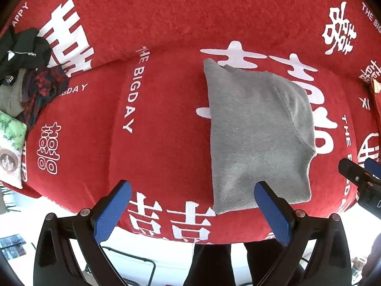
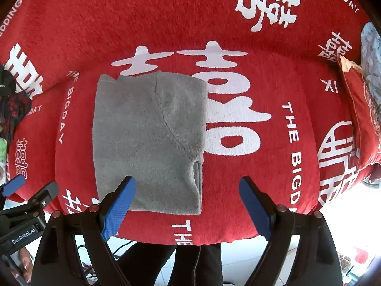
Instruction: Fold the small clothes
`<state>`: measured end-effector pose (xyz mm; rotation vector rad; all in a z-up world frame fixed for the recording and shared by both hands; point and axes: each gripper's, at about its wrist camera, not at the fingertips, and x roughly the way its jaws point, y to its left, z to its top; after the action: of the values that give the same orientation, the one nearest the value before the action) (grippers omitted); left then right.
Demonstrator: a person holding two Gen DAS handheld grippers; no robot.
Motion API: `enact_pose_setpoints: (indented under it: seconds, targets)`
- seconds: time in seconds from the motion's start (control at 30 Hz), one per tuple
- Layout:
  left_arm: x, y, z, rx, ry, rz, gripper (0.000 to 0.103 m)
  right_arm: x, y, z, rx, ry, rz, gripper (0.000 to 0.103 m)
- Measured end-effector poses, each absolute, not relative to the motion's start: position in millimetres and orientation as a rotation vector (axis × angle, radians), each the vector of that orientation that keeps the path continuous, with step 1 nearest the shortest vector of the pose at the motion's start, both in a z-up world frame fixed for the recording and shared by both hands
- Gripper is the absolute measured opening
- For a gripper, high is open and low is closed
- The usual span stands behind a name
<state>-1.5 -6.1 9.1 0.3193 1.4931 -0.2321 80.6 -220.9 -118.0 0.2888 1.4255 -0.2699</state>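
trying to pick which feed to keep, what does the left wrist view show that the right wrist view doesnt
Only the left wrist view shows the whole heap of dark clothes and the cartoon-print cushion at the far left of the bed. Only the right wrist view shows the red embroidered cushion and pale floral fabric at the right edge. Both share the folded grey garment lying flat on the red blanket, with the left gripper and right gripper above it, jaws open and empty.
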Motion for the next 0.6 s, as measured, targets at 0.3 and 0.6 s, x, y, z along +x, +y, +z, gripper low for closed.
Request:
enact_pose_setpoints:
  seconds: [0.3, 0.6]
  targets:
    - [-3.8, -6.8, 11.6, 0.318, 1.493, -0.233, 0.103, 79.7, -222.3, -116.2, 0.289, 1.421, -0.271, 0.09]
    - [-4.8, -6.9, 13.0, 0.323, 1.486, -0.229, 0.103, 76.8, -222.1, -113.6, 0.294, 1.416, -0.283, 0.09]
